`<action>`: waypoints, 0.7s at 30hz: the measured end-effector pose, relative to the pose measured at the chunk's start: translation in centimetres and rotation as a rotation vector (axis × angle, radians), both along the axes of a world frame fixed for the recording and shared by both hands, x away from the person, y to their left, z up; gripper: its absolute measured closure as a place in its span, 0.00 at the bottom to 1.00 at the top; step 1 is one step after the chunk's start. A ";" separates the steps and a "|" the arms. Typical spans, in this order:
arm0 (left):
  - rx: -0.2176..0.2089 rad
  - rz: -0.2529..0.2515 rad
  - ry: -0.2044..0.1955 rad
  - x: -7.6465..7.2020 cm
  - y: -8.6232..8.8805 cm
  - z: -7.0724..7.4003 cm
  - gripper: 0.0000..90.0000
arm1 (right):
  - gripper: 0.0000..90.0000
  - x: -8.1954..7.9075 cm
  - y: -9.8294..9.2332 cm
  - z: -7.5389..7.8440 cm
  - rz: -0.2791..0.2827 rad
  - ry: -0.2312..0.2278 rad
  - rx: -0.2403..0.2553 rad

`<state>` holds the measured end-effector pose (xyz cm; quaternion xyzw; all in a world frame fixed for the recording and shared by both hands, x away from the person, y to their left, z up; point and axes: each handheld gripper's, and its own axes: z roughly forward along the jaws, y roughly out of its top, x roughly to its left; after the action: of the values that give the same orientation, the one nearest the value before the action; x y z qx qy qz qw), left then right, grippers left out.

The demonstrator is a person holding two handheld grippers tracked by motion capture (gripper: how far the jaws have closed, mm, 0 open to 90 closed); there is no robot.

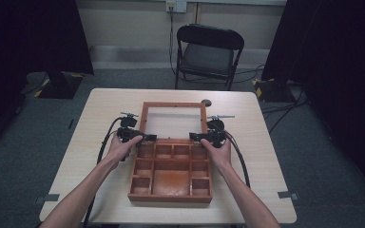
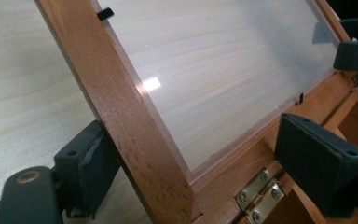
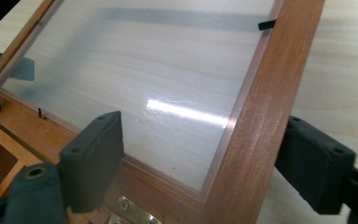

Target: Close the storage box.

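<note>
The hinged glazed lid [image 1: 173, 121] of the wooden compartment box [image 1: 171, 173] is straddled at its side rails by left tool [image 1: 132, 136] and right tool [image 1: 208, 137], jaws apart, unclamped

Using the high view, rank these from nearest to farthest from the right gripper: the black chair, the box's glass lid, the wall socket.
1. The glass lid, lying open flat on the table, its frame right beside the right gripper.
2. The black chair, beyond the table's far edge.
3. The wall socket, on the back wall behind the chair, at the top.
</note>
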<state>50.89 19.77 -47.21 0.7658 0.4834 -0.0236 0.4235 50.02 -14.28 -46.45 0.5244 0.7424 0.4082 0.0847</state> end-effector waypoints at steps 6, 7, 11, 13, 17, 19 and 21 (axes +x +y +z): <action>0.003 -0.002 -0.030 -0.1 0.2 0.3 0.24 | 0.29 -0.2 -0.3 0.7 -0.010 -0.029 0.014; 0.003 -0.002 -0.030 -0.1 0.2 0.3 0.26 | 0.29 -0.2 -0.3 0.7 -0.010 -0.029 0.014; -0.032 0.012 -0.035 -0.2 0.9 0.8 0.35 | 0.32 -0.3 -0.5 1.2 -0.007 -0.033 0.041; -0.036 0.008 -0.042 -0.2 1.0 0.9 0.36 | 0.33 -0.3 -0.6 1.4 -0.005 -0.039 0.045; -0.029 0.017 -0.063 -0.4 1.1 1.2 0.40 | 0.33 -0.4 -0.6 1.9 0.001 -0.055 0.044; -0.027 0.019 -0.073 -0.4 1.1 1.4 0.43 | 0.33 -0.5 -0.7 2.1 0.007 -0.058 0.044; -0.020 0.017 -0.081 -0.5 1.2 1.5 0.44 | 0.33 -0.6 -0.8 2.2 0.008 -0.060 0.052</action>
<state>50.43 20.99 -45.72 0.7575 0.4722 0.0063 0.4507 49.42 -15.04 -44.21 0.5112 0.7306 0.4433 0.0917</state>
